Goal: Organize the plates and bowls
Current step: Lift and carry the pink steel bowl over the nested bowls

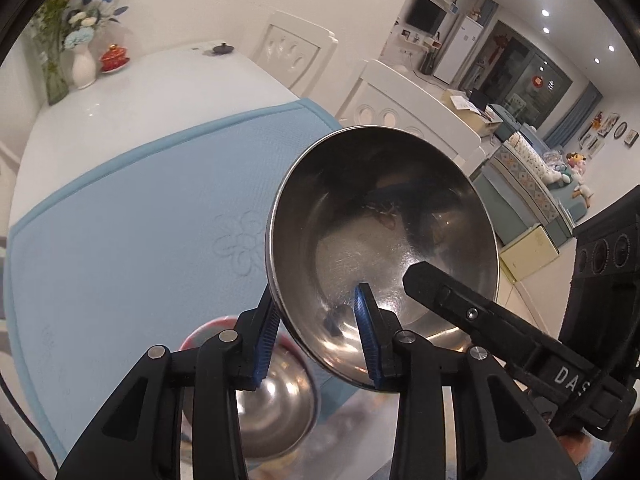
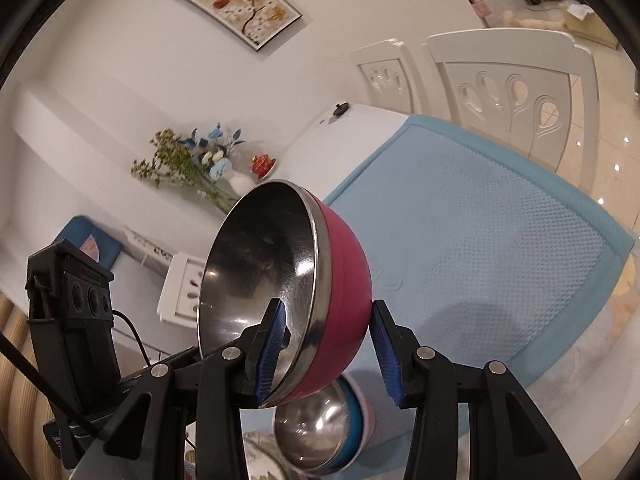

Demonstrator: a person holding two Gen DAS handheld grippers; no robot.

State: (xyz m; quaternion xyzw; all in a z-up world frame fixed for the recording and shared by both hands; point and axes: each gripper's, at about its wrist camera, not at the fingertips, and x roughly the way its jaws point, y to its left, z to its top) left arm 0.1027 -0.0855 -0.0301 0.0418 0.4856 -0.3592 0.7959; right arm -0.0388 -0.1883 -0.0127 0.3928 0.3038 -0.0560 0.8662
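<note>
My left gripper (image 1: 320, 332) is shut on the rim of a steel bowl (image 1: 380, 248), held tilted above the blue mat (image 1: 140, 232). One finger of the right gripper (image 1: 448, 300) reaches inside the same bowl. In the right wrist view this bowl (image 2: 288, 296) has a steel inside and a pink outside. The right gripper (image 2: 332, 348) has one finger inside it; the other finger stands apart from the outer wall. Below, a stack of steel-lined bowls (image 1: 276, 404) rests at the mat's near edge; it also shows in the right wrist view (image 2: 320, 436).
The mat covers a white table (image 1: 160, 80). A white vase with flowers (image 1: 82, 52), a red lidded cup (image 1: 114, 58) and a small dark lid (image 1: 222, 48) stand at the table's far end. White chairs (image 2: 512, 92) stand along the right side.
</note>
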